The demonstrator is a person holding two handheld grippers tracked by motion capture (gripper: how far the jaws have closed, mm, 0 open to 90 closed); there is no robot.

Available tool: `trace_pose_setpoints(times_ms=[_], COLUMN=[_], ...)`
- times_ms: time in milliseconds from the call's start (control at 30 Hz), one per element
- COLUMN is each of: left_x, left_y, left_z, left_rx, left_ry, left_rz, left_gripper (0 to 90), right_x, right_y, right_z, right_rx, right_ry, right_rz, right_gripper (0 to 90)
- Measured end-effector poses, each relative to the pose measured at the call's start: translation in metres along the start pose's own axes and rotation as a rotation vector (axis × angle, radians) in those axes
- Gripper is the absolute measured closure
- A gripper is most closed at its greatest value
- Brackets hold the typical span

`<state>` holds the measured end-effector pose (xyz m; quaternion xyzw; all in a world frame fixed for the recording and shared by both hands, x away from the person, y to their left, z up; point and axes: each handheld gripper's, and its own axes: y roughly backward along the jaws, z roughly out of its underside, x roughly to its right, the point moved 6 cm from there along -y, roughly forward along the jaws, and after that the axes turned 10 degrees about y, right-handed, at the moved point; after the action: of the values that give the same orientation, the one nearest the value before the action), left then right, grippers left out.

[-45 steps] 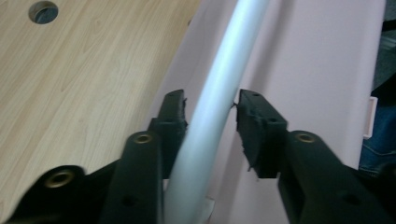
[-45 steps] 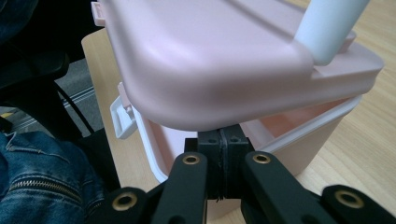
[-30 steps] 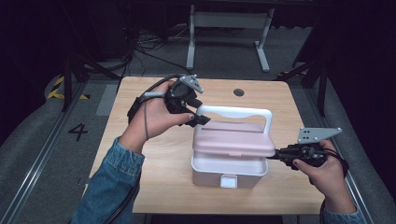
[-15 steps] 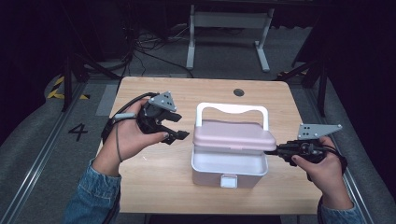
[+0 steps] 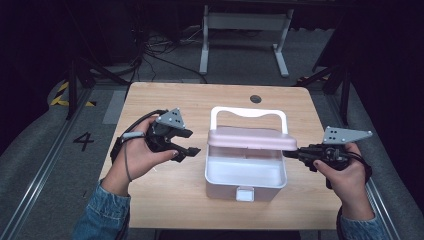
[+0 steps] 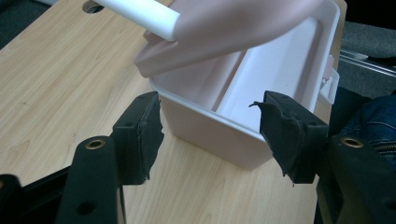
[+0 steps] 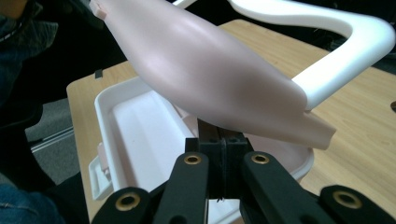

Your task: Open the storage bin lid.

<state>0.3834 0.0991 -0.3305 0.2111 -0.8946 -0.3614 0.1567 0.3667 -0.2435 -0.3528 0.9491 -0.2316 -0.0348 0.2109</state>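
Your right hand-held gripper (image 5: pixel 296 152) sits at the right side of the box (image 5: pixel 245 172), jaws shut with their tips under the edge of the pink lid (image 5: pixel 247 138), propping it up so the inside stays reachable. The box rests mid-surface (image 5: pixel 165 205), its white handle (image 5: pixel 248 112) tipped to the far side, out of the way. Your left hand-held gripper (image 5: pixel 187 142) hovers just left of the box, jaws wide and holding nothing, aimed at the box's near wall, likely to steady it.
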Motion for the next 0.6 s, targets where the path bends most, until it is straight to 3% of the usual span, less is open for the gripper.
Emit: trace_pose_setpoints(times_ms=[167, 433, 600], left_x=[0.000, 0.004, 0.007], left_y=[-0.003, -0.005, -0.007], left_z=[-0.002, -0.016, -0.026], left_rx=[0.015, 0.112, 0.137], left_ry=[-0.012, -0.026, -0.049], left_rz=[-0.003, -0.013, -0.020], left_gripper=[39.4, 39.4, 39.4], right_x=[0.003, 0.007, 0.008], right_y=[0.000, -0.001, -0.001], right_z=[-0.004, -0.006, -0.005], right_rx=[0.027, 0.050, 0.049], right_ry=[0.004, -0.004, -0.014], right_rz=[0.027, 0.042, 0.044], right_gripper=[90.0, 90.0, 90.0])
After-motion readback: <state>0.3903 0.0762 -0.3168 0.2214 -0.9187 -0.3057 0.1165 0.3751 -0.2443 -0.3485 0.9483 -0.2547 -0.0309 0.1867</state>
